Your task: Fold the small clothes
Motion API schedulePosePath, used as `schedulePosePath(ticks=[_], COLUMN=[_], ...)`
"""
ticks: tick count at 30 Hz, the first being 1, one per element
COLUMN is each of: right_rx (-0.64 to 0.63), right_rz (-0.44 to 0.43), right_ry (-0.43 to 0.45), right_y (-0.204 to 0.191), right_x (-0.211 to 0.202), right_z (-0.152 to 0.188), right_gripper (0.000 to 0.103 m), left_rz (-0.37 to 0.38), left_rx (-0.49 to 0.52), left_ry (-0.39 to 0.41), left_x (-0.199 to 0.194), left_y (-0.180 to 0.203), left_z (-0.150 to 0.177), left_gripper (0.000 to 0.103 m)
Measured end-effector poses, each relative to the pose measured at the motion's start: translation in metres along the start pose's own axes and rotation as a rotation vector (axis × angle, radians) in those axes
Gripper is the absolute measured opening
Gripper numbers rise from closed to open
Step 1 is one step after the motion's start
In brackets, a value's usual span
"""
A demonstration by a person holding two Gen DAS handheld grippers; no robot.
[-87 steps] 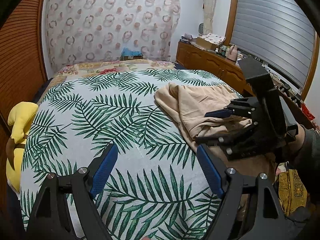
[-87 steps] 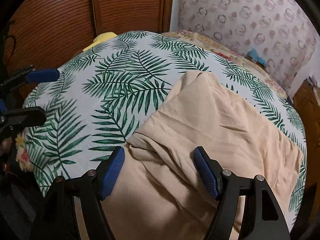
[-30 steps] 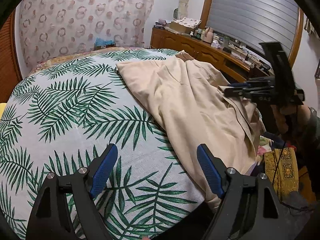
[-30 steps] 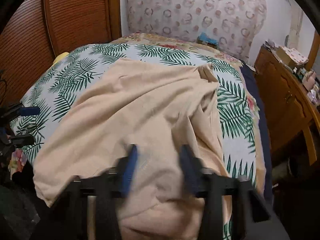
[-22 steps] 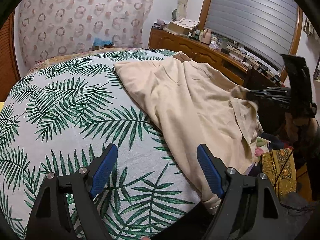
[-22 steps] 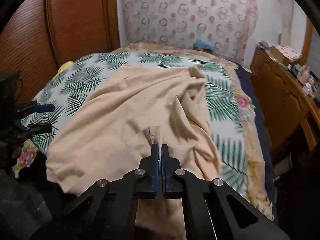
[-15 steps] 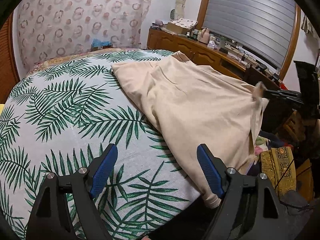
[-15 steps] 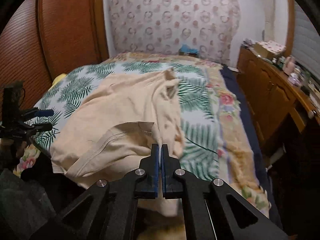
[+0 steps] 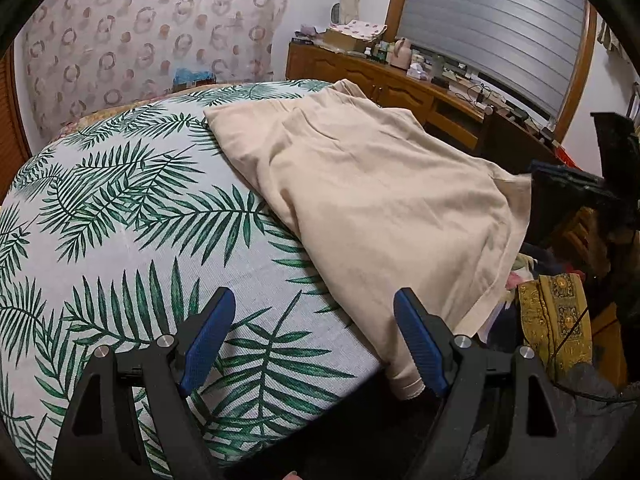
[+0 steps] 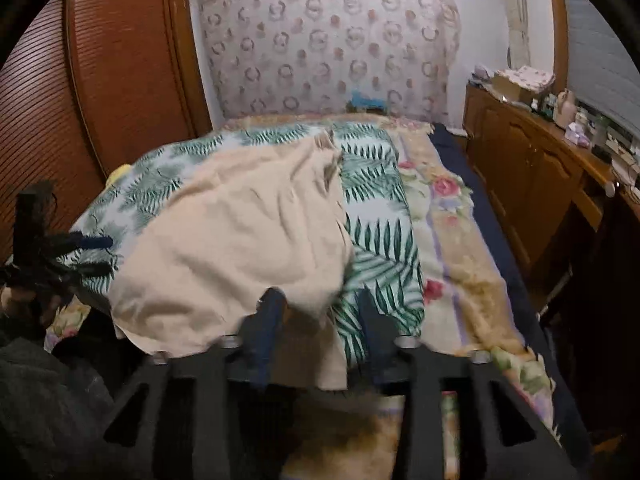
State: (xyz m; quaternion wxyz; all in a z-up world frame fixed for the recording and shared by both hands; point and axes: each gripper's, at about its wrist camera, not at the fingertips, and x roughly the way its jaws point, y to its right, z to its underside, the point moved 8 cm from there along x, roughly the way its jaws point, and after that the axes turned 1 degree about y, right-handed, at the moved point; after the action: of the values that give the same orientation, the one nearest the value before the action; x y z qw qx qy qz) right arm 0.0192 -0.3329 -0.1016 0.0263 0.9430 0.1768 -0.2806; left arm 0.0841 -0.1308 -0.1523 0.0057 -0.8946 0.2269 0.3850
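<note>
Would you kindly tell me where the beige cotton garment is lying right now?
The beige cotton garment lies spread on the palm-leaf bedspread, at the right of the left wrist view, its lower hem hanging over the bed's near edge.

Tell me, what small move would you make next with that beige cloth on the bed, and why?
Probably bring the left gripper onto the near hem of the beige garment and pinch it. The cloth droops off the bed's edge unflattened, the left jaws stand wide and empty, and the right gripper is opening, its pads off the cloth.
</note>
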Motion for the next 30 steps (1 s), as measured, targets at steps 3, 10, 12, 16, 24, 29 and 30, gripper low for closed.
schedulePosePath(ticks=[3,10,12,16,24,29,30], right_rx=[0.012,0.013,0.008,-0.012,-0.071,-0.061,-0.058], right_rz=[-0.019,0.002,-0.012,-0.031,-0.064,-0.066,-0.071], right_ry=[0.039,0.039,0.037,0.017,-0.07,-0.131,-0.147], right_y=[0.002,0.011,0.011,0.013,0.02,0.029,0.03], right_x=[-0.004,0.032,0.048,0.085,0.161,0.213,0.225], right_z=[-0.001,-0.017,-0.032,-0.065,-0.122,-0.138,-0.138], right_gripper=[0.054,0.06,0.063,0.065,0.065,0.065,0.065], left_rz=[0.004,-0.01,-0.029,-0.059,-0.078,-0.086,-0.087], left_rx=[-0.005,-0.01,-0.001,0.019,0.026,0.016,0.013], left_ry=[0.001,0.015,0.024,0.043,0.061,0.05,0.044], left_x=[0.001,0.004,0.005,0.011,0.034,0.055,0.061], left_y=[0.0,-0.011,-0.018,-0.035,-0.068,-0.086,-0.09], left_z=[0.0,-0.012,-0.022,-0.053,-0.117,-0.14,-0.143], left_gripper=[0.082,0.082,0.082,0.082,0.082,0.082,0.082])
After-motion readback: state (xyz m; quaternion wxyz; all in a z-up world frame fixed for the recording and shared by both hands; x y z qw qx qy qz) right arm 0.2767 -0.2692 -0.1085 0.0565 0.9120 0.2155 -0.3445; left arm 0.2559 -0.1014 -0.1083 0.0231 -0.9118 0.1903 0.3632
